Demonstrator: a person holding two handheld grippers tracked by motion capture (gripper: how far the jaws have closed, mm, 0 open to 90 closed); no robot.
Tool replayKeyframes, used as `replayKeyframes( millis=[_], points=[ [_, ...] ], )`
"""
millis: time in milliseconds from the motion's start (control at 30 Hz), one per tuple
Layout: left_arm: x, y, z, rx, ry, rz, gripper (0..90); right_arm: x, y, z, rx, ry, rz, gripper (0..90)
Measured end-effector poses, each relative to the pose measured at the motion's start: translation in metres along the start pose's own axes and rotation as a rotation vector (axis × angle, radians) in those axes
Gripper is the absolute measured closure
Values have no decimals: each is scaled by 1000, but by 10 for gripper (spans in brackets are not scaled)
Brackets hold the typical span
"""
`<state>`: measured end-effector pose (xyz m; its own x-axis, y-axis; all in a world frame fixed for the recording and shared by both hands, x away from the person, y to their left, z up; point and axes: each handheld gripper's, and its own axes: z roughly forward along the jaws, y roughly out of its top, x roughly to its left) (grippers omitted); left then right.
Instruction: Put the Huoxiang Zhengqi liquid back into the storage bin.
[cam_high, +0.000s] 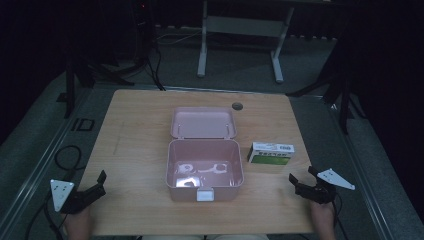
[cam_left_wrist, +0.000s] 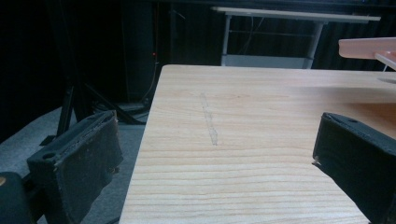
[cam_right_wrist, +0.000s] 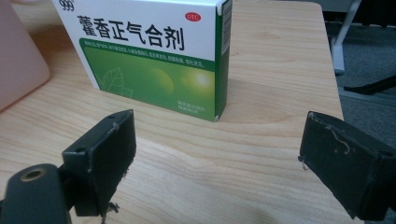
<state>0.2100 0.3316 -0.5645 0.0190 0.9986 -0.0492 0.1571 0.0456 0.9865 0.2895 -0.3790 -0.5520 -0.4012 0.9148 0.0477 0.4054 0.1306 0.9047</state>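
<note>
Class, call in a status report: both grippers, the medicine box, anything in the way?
Left gripper open, empty. Right gripper open, facing medicine box. Box beside open pink case. Path clear.

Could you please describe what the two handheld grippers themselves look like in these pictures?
Both the left gripper and the right gripper are black, each with two blocky jaws faced with dark, worn pads. Each carries a light grey three-cornered plate dotted with small holes. A dark cable trails off the left one.

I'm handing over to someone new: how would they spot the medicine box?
On the wooden table, find the open pink case at the centre. The medicine box stands just right of it, ahead of the right gripper: the only green-and-white carton, printed with Chinese characters.
</note>
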Motion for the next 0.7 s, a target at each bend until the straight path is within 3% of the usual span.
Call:
replayKeyframes(
  millis=[367, 400, 533, 700],
  points=[
    [0, 0, 0, -10, -10, -4, 10, -9, 2, 3, 52, 96, 57, 104],
    [0, 0, 0, -8, -11, -3, 10, -10, 5, 4, 69, 133, 51, 104],
    [-1, 0, 1, -4, -16, 3, 10, -11, 7, 7, 118, 183, 21, 133],
    [0, 0, 1, -5, -17, 0, 10, -8, 11, 12, 190, 278, -38, 126]
  ],
)
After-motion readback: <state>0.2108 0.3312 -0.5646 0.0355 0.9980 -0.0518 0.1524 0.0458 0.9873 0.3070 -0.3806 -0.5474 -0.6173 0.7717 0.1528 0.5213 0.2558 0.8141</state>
